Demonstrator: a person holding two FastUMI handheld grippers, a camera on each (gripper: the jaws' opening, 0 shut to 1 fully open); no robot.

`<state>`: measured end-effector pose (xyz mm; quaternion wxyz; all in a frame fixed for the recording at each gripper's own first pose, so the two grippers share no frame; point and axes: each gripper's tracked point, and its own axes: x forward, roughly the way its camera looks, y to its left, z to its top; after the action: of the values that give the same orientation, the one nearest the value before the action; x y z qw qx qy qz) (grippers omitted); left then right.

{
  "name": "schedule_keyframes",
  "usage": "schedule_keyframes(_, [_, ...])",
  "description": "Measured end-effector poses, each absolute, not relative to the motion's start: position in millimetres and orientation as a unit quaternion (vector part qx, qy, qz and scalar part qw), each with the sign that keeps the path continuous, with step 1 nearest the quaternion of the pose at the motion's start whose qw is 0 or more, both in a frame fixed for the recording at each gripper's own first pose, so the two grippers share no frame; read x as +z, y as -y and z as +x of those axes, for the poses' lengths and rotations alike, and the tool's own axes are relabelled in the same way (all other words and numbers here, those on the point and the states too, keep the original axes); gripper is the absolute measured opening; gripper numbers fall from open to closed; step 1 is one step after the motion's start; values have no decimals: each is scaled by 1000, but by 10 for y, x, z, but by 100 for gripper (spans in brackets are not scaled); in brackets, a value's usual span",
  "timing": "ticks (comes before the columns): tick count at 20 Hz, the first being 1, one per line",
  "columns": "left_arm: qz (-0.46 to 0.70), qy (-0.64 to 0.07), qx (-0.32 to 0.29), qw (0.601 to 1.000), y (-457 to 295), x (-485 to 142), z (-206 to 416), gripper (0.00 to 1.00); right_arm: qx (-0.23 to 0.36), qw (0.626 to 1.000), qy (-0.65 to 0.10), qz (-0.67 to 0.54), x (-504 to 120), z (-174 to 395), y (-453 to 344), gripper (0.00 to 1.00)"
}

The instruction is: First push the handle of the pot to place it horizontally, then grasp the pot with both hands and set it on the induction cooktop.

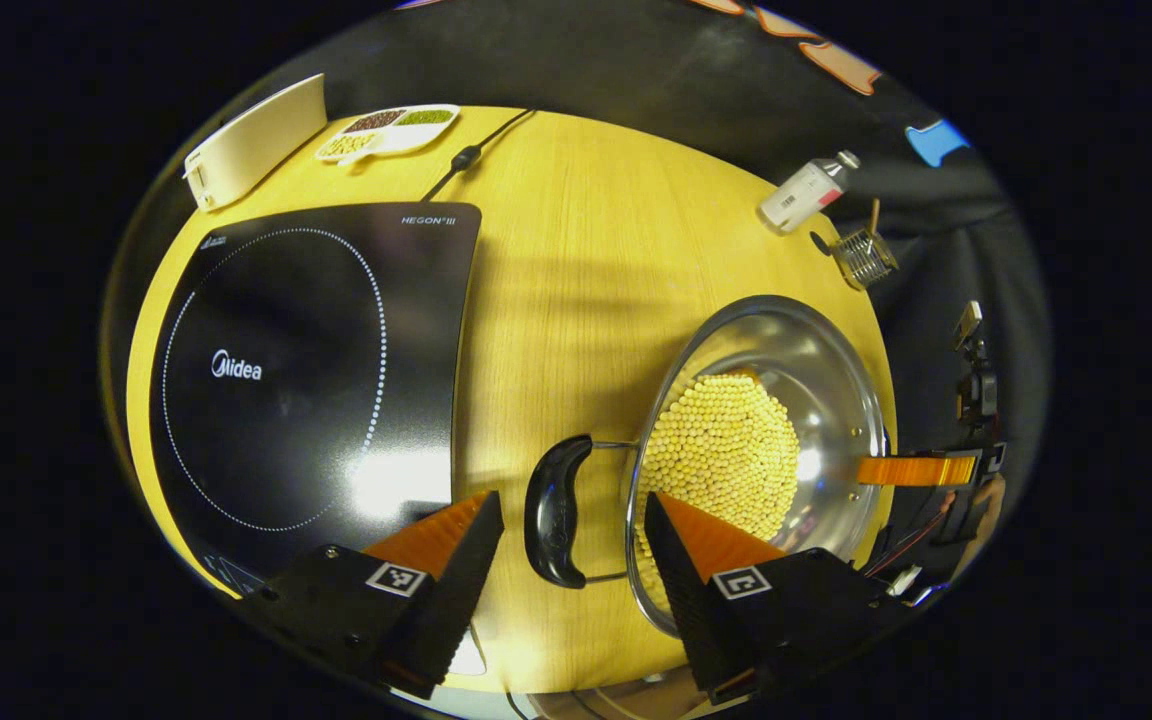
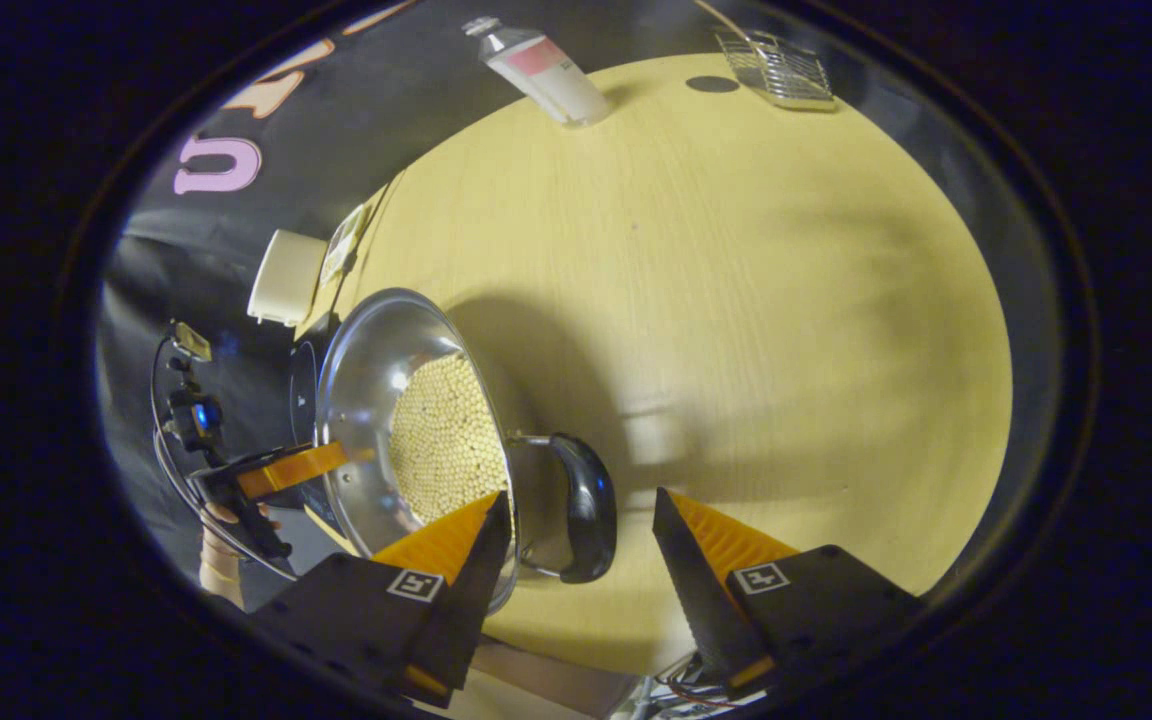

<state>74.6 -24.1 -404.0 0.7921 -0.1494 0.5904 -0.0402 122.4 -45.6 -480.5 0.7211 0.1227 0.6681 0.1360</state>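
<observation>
A steel pot (image 1: 826, 400) holding yellow beans (image 1: 726, 450) stands on the wooden table, right of the black induction cooktop (image 1: 306, 370). Its near black handle (image 1: 556, 510) lies between the fingers of my left gripper (image 1: 571, 520), which is open and straddles it with gaps on both sides. At the pot's far rim shows one of my right gripper's fingers (image 1: 916, 470). In the right gripper view, the pot (image 2: 361, 390) has its other black handle (image 2: 586, 505) inside my open right gripper (image 2: 578, 505). One of the left gripper's fingers (image 2: 291, 468) reaches the opposite rim, held by a hand (image 2: 221, 560).
Behind the cooktop are a white box (image 1: 256, 140), a divided dish of beans (image 1: 391, 130) and a black cable (image 1: 466, 155). A white bottle (image 1: 806, 190) and a wire basket (image 1: 866, 255) sit at the table's far right edge. Bare tabletop (image 2: 736, 300) spreads beyond the pot.
</observation>
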Motion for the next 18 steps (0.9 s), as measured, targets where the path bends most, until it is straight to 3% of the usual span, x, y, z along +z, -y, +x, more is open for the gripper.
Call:
schedule_keyframes(1, [-157,-595,-37,788,254,-4051,756,86,140,717,-672,122,-4830,1217,452,89])
schedule_keyframes(2, [-162,-602,-35,781,266,-4067,753,80,146,712,-674,131,-4858,1245,408,80])
schedule_keyframes(4, [-162,-616,-33,770,274,-4110,720,71,153,701,-684,135,-4915,1213,349,72])
schedule_keyframes(5, [-160,-621,-34,767,292,-4131,722,69,159,698,-685,135,-4924,1231,348,73])
schedule_keyframes(6, [-153,-626,-32,764,262,-4127,707,63,160,691,-689,146,-4940,1217,302,63])
schedule_keyframes(8, [-157,-634,-24,757,272,-4129,697,62,162,684,-692,163,-4873,1249,309,50])
schedule_keyframes(11, [-163,-635,-23,754,314,-4124,670,56,169,685,-689,164,-4881,1234,314,43])
schedule_keyframes(15, [-154,-631,-29,760,354,-4035,624,55,169,683,-689,174,-4764,1129,370,43])
schedule_keyframes(16, [-152,-631,-32,760,364,-4010,610,55,170,684,-688,174,-4719,1112,383,48])
schedule_keyframes(18, [-151,-633,-35,759,390,-3936,551,54,169,684,-688,176,-4655,1023,410,48])
